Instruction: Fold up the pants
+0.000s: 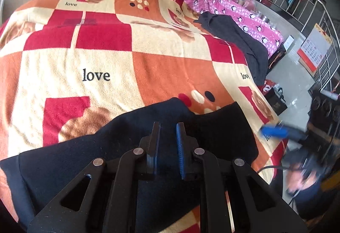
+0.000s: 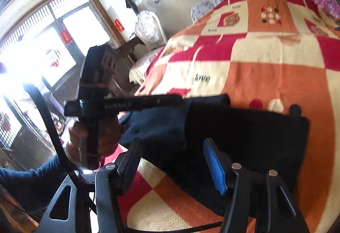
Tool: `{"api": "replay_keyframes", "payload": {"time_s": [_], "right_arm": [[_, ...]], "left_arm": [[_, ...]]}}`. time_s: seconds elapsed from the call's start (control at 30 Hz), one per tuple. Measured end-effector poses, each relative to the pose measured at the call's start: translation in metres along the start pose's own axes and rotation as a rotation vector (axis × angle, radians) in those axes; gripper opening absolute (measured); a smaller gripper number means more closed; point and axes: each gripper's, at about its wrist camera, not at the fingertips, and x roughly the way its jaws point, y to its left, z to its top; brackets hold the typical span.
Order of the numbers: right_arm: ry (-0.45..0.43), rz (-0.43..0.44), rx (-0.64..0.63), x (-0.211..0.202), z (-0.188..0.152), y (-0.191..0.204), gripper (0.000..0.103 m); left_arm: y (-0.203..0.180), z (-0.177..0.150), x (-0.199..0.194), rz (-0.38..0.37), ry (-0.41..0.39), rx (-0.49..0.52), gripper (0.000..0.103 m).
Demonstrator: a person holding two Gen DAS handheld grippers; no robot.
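The dark navy pants (image 1: 131, 143) lie folded on the checked blanket near the bed's front edge; they also show in the right wrist view (image 2: 244, 133). My left gripper (image 1: 168, 126) hovers just above the pants, its jaws a small gap apart with nothing between them. My right gripper (image 2: 172, 141) is wide open and empty above the pants' near edge. In the left wrist view the right gripper (image 1: 276, 131) appears blurred at the bed's right edge. In the right wrist view the left gripper's body and the hand holding it (image 2: 93, 105) are over the pants' left end.
The bed is covered by a red, orange and cream "love" blanket (image 1: 102, 56). A pink penguin-print cloth (image 1: 231, 5) and a dark grey garment (image 1: 240, 37) lie at its far right. A steel railing (image 1: 318, 26) and floor clutter are to the right; a bright window (image 2: 53, 37) is left.
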Motion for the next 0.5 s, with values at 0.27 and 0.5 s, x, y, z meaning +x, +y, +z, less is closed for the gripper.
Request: {"api": "replay_keyframes", "payload": {"time_s": [0.27, 0.5], "right_arm": [[-0.03, -0.279, 0.216, -0.068, -0.011, -0.079, 0.075], [0.01, -0.362, 0.142, -0.046, -0.028, -0.064, 0.074]], "left_arm": [[-0.035, -0.018, 0.011, 0.026, 0.029, 0.031, 0.012], [-0.046, -0.02, 0.012, -0.041, 0.014, -0.021, 0.012]]}}
